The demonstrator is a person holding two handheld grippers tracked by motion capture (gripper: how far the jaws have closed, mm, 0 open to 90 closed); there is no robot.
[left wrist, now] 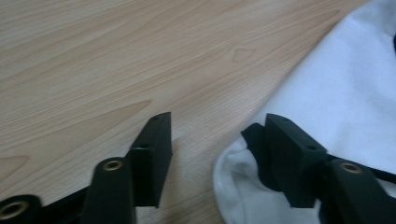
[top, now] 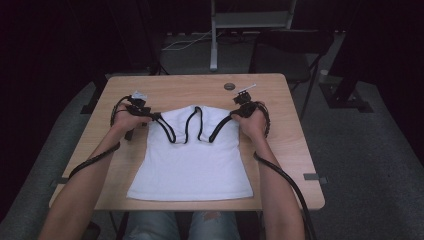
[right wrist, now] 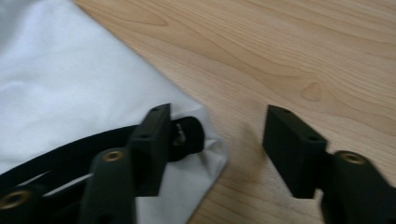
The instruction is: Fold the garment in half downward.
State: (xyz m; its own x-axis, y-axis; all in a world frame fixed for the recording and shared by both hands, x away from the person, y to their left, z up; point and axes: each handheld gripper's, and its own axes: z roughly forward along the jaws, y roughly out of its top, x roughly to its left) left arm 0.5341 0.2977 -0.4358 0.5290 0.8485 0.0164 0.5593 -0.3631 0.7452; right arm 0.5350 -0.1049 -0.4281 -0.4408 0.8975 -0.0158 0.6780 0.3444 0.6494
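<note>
Grippers (top: 150,116) (top: 235,114) spread at top (top: 192,165) corners | gripper views: black trim (right wrist: 187,133) (strap ends)

A wooden surface (top: 280,130) bears a small round disc (top: 229,86) near its far edge. A chair (top: 295,55) stands beyond it.

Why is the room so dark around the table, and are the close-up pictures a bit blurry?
High view: light falls on the pale wooden table and the white sleeveless top with black straps, while the surroundings sink into black. Left gripper view: wood grain is soft and the white cloth bleaches out. Right gripper view: the same softness, with faint shadows on the wood beside the black jaws.
</note>
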